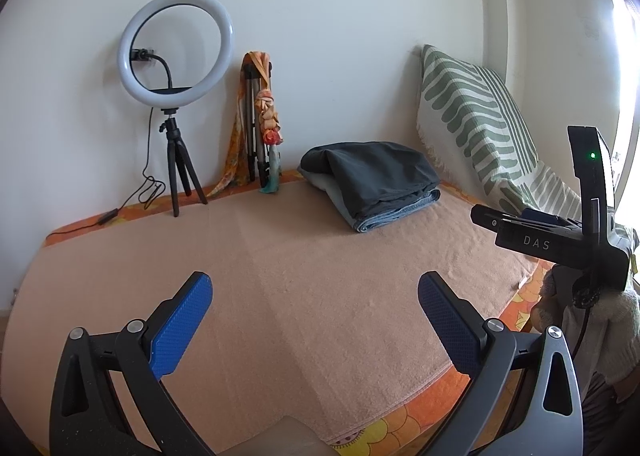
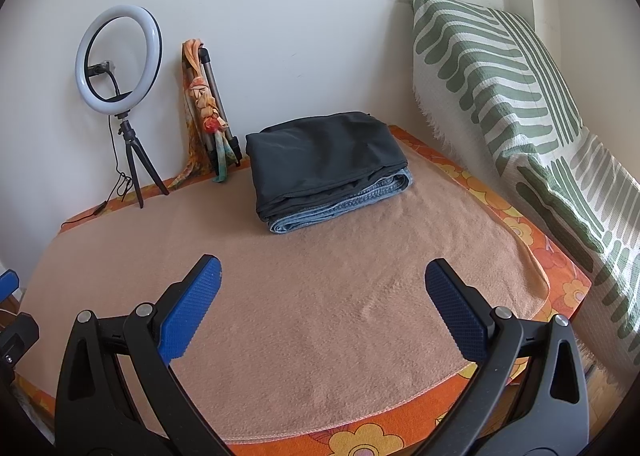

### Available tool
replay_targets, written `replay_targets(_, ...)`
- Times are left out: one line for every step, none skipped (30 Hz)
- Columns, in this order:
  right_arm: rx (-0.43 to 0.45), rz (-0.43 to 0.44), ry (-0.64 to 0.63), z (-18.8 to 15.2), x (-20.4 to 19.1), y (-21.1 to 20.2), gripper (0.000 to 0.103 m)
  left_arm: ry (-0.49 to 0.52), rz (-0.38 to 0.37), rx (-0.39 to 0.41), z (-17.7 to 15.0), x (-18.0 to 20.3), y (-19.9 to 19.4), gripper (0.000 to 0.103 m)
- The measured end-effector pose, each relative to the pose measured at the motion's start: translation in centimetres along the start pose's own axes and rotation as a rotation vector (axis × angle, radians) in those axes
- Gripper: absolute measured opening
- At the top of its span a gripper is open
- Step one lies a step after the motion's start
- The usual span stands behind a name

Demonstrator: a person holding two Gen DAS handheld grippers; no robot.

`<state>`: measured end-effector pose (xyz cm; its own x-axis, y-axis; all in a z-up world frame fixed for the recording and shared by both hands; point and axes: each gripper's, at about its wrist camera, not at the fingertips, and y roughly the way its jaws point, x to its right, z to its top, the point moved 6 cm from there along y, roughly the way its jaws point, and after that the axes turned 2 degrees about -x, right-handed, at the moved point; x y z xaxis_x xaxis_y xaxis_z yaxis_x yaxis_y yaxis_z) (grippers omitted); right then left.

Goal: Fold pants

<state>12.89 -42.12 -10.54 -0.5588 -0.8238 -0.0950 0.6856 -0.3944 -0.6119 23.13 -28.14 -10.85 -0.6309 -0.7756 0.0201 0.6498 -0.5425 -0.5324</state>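
Left gripper [image 1: 314,294]: jaws wide apart; grips nothing
Right gripper [image 2: 322,280]: jaws wide apart; grips nothing
Pants [image 2: 326,162]: folded stack; rests on blanket [image 2: 320,316], far side

White wall [image 2: 280,16], peach-blanketed bed [image 2: 320,276]

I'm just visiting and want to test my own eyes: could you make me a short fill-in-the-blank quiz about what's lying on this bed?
1. The dark grey pants lie folded on top of folded light blue ____.
2. The ring light stands on a small black ____.
3. Both the left gripper and the right gripper have their jaws ____.
4. The cushion leaning at the wall has white and ____ stripes.

Missing words: jeans; tripod; open; green
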Motion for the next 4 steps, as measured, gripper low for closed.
replay_targets(0.000, 0.001, 0.001, 0.01, 0.04, 0.00, 0.103, 0.003, 0.002, 0.003, 0.04, 0.02, -0.05, 0.102)
replay_targets(-0.001, 0.001, 0.003, -0.05, -0.10, -0.02, 0.103, 0.004, 0.005, 0.004, 0.05, 0.02, -0.09, 0.102)
replay_targets(-0.001, 0.002, 0.003, -0.10, -0.24, 0.01, 0.103, 0.003, 0.003, 0.004, 0.07, -0.02, -0.09, 0.102)
replay_targets(-0.001, 0.002, 0.003, -0.12, -0.28, 0.01, 0.103, 0.000, 0.001, 0.003, 0.04, -0.02, -0.07, 0.102)
